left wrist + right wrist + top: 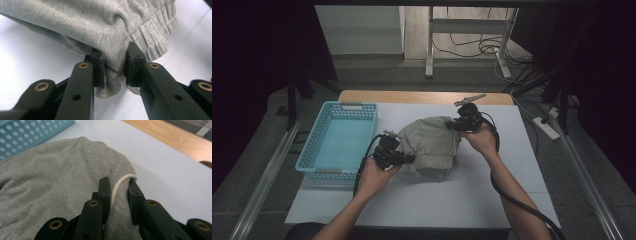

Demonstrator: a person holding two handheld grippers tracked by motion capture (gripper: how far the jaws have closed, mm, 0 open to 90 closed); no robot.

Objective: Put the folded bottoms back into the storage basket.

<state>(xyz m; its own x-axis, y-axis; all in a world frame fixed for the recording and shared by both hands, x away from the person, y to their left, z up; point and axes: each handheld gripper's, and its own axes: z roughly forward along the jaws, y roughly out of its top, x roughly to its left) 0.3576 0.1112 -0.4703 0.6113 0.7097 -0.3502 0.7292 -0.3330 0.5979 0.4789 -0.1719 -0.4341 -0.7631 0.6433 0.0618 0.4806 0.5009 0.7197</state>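
There, grey garment (pixel 430 145) beside basket (pixel 314 142), table edges well apart.

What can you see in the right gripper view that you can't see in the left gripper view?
In the right gripper view you see a corner of the blue basket, the wooden table edge and a white cord running between the right gripper jaws. The left gripper view has the ribbed cuff hanging beside the left gripper. Both show the grey garment pinched in black jaws above the white table cover.
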